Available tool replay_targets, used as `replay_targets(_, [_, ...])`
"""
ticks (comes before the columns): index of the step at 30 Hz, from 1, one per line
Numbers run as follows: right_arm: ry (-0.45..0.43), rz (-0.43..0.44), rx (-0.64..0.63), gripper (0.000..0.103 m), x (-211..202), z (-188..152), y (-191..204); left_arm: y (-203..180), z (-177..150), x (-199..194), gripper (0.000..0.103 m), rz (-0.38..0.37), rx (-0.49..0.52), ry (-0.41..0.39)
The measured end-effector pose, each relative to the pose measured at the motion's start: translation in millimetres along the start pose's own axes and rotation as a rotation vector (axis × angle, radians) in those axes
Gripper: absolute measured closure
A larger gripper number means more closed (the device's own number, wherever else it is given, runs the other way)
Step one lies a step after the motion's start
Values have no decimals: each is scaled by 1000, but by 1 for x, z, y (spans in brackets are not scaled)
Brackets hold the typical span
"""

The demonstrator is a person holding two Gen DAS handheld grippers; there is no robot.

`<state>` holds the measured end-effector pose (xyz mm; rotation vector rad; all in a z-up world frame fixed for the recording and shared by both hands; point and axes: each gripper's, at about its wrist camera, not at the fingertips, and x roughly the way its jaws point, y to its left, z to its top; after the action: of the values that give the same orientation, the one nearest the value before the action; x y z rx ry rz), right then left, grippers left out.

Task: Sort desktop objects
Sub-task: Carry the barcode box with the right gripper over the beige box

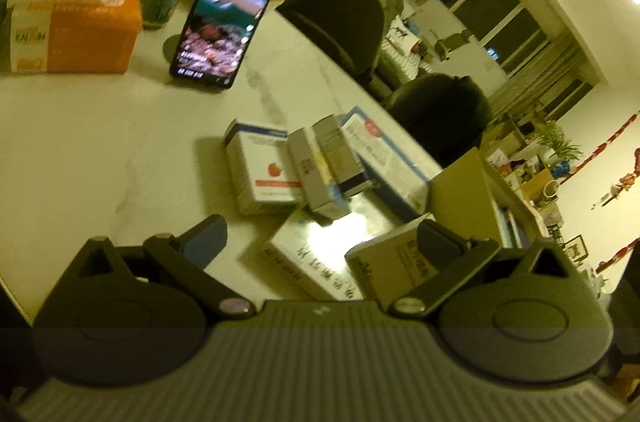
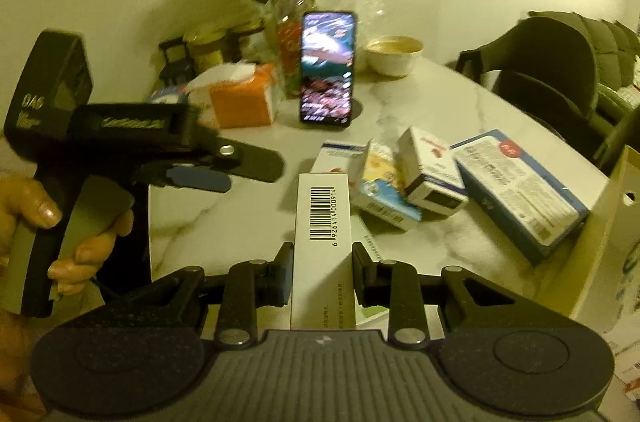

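While the right gripper [image 2: 322,272] clamped a slim white carton with a barcode [image 2: 323,246] between its narrowed fingers, the carton stood lengthwise along the gripper's axis, lifted above the near edge of the marble table [image 2: 224,234]. The left gripper [image 1: 320,242], seen from the right wrist view as a black handheld tool [image 2: 224,162] gripped by a hand [image 2: 48,222] at the table's left edge, had its fingers spread wide with nothing pressed between them. Below those fingers, in the left wrist view, lay a flat white box with printed characters [image 1: 304,262] and a tan box [image 1: 388,266], whose corner one finger overlapped; contact could not be judged. Farther in, a cluster of small medicine boxes [image 2: 400,174] lay jumbled together, touching one another, with a larger blue-and-white box [image 2: 520,190] just beside them toward the right edge. A cardboard box [image 2: 608,222] stood at that edge. A phone [image 2: 328,68] stood upright near the far side with its screen lit, an orange tissue box [image 2: 240,98] to its left and a bowl [image 2: 394,56] to its right.
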<state>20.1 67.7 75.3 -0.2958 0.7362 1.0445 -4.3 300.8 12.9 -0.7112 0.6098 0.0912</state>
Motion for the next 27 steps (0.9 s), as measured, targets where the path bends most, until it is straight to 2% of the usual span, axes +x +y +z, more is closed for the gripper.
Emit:
replay_targets(7, [-77,-18,100,71,-28,6,-29,-12,-1,-5,0,-31,31,-8])
replay_targets(27, [-301,-113,320,71,-109,14,-108,-17,-6,20,0,-46,36,57])
